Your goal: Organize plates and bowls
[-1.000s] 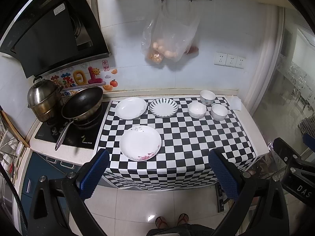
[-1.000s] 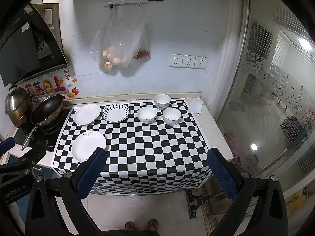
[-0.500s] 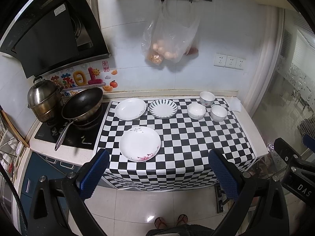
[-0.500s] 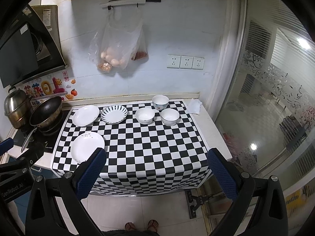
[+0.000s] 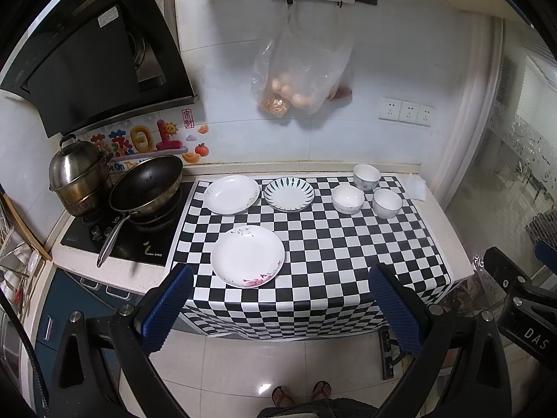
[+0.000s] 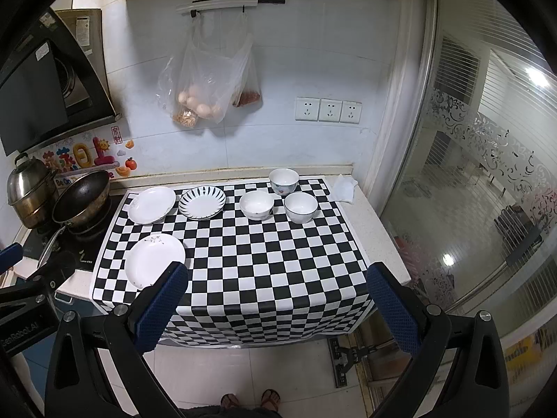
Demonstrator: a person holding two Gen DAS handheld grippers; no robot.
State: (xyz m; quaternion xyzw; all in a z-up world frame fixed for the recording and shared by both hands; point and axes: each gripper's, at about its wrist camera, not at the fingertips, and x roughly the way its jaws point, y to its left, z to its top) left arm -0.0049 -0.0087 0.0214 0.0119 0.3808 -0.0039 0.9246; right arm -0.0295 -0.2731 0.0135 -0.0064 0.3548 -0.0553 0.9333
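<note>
Both grippers are being held well back from the counter, over the floor, with nothing between their fingers: the left gripper (image 5: 278, 308) is being kept spread wide, and the right gripper (image 6: 276, 304) likewise. Six pieces are being displayed singly on the checkered cloth (image 5: 348, 244), none stacked, so the sorting is judged not yet begun. Item one, a floral plate (image 5: 247, 256), is lying nearest the front edge on the left. Items two and three, a plain white plate (image 5: 231, 194) and a striped plate (image 5: 289, 194), are sitting side by side along the back. Items four to six, a white bowl (image 5: 347, 199), a rimmed bowl (image 5: 387, 202) and a patterned bowl (image 5: 366, 176), are being kept clustered at the back right, near but apart. Plates are thus being grouped left and bowls right, presumably for stacking by kind. A wok (image 5: 146, 188) and steel pot (image 5: 78, 183) are occupying the hob alongside.
</note>
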